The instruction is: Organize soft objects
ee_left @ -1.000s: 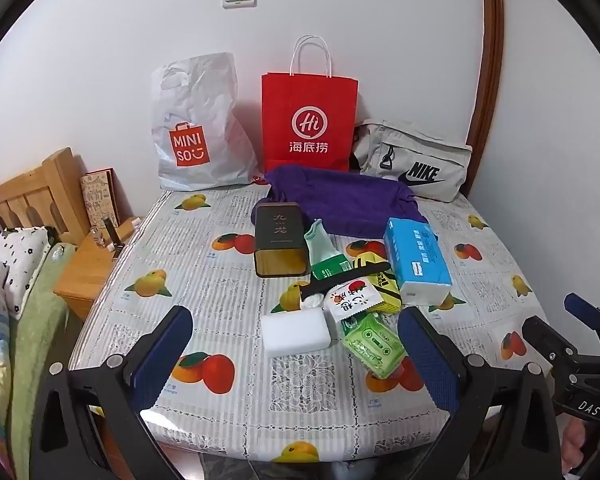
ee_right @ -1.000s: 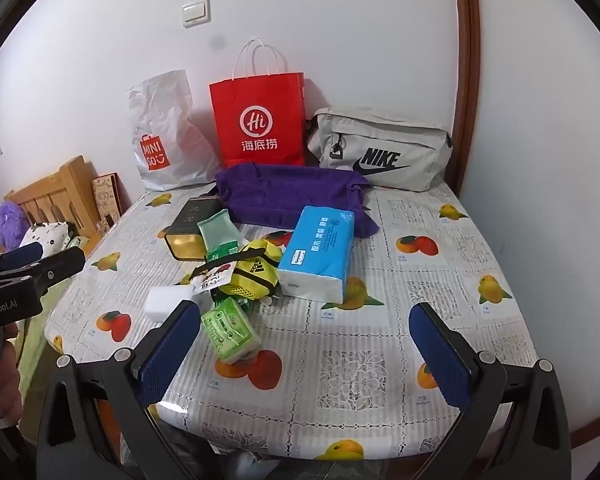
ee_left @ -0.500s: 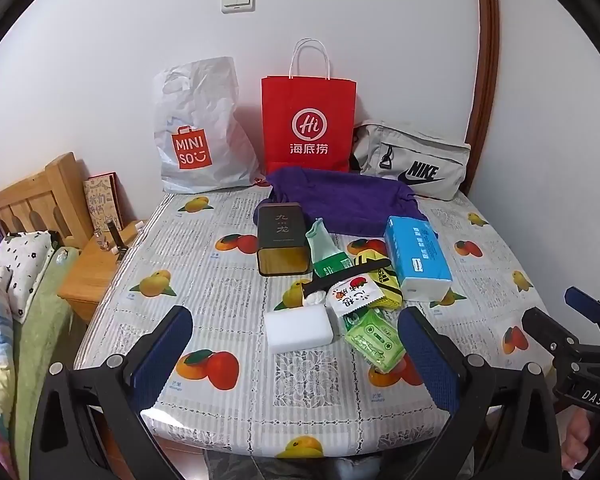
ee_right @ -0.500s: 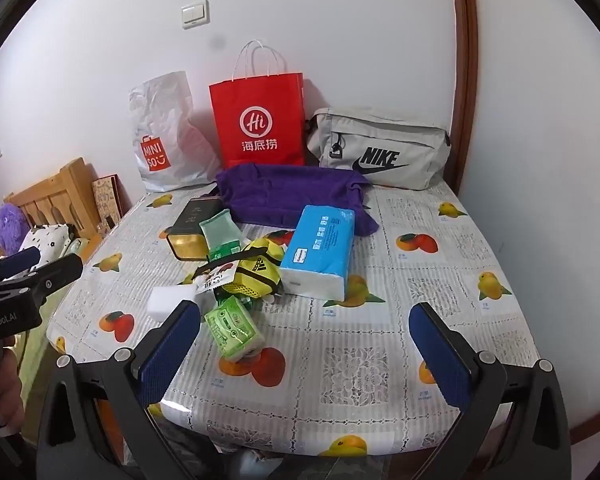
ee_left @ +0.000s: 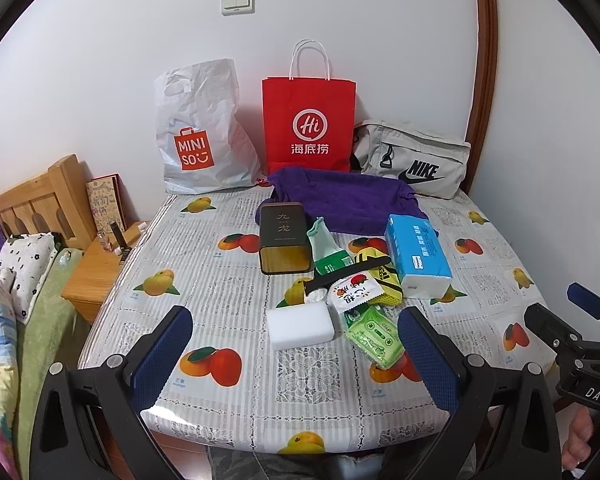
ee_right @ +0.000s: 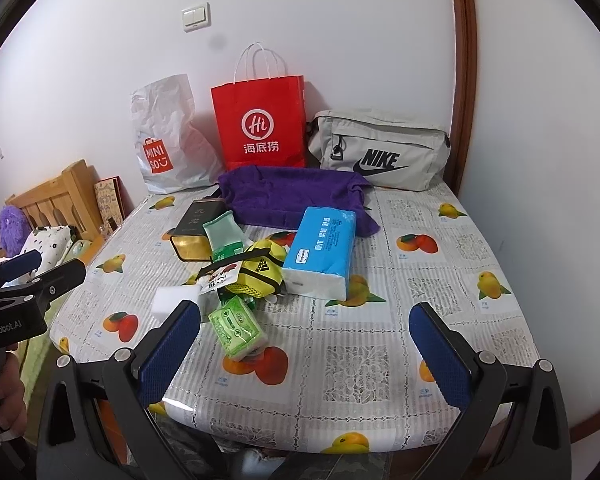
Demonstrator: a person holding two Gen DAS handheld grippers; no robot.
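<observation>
A pile of small items lies mid-table: a blue tissue pack [ee_left: 415,256] [ee_right: 323,250], a white sponge [ee_left: 300,325] [ee_right: 172,300], a green tissue packet [ee_left: 373,336] [ee_right: 238,328], a yellow Adidas pouch [ee_right: 262,272], a snack packet [ee_left: 353,292], a pale green pouch [ee_left: 325,246] and a dark tin box [ee_left: 284,238] [ee_right: 198,228]. A purple cloth [ee_left: 339,200] [ee_right: 292,196] lies behind them. My left gripper [ee_left: 296,356] is open and empty above the near edge. My right gripper [ee_right: 305,354] is open and empty, also near the front edge.
Against the wall stand a white Miniso bag [ee_left: 204,132], a red paper bag [ee_left: 307,120] and a grey Nike bag [ee_left: 413,162]. A wooden headboard [ee_left: 40,204], nightstand [ee_left: 96,268] and bed lie left of the table [ee_left: 220,280].
Both grippers have drawn back and risen slightly, so more of the table's near edge shows. Nothing on the table has moved.
</observation>
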